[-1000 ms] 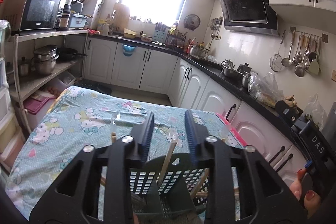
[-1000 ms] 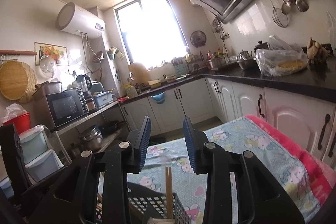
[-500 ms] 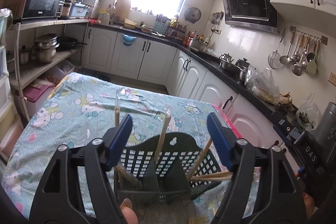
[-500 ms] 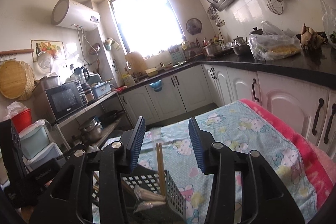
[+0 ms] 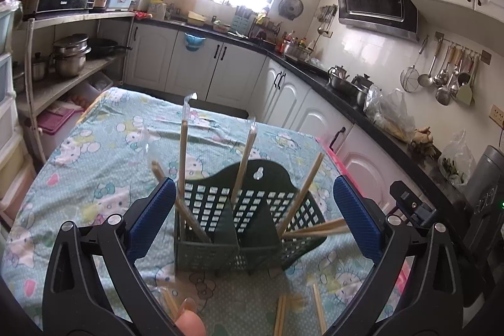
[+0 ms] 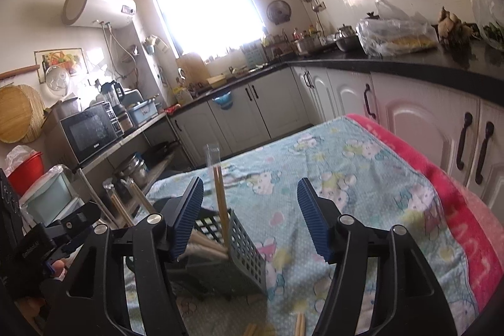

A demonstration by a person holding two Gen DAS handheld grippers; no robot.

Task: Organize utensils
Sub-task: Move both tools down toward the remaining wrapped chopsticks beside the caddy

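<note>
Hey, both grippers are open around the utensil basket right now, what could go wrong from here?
The basket is light and loaded with leaning chopsticks; a pad of the open left gripper or right gripper could nudge it over. The chopsticks poking through its right side might slide out. The loose chopsticks on the cloth in front lie close to the edge and could get knocked off.

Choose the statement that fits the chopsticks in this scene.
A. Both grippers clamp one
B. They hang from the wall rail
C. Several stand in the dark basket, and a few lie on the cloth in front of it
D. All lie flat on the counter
C: chopsticks stand in the dark basket, while loose ones lie on the cloth.
</note>
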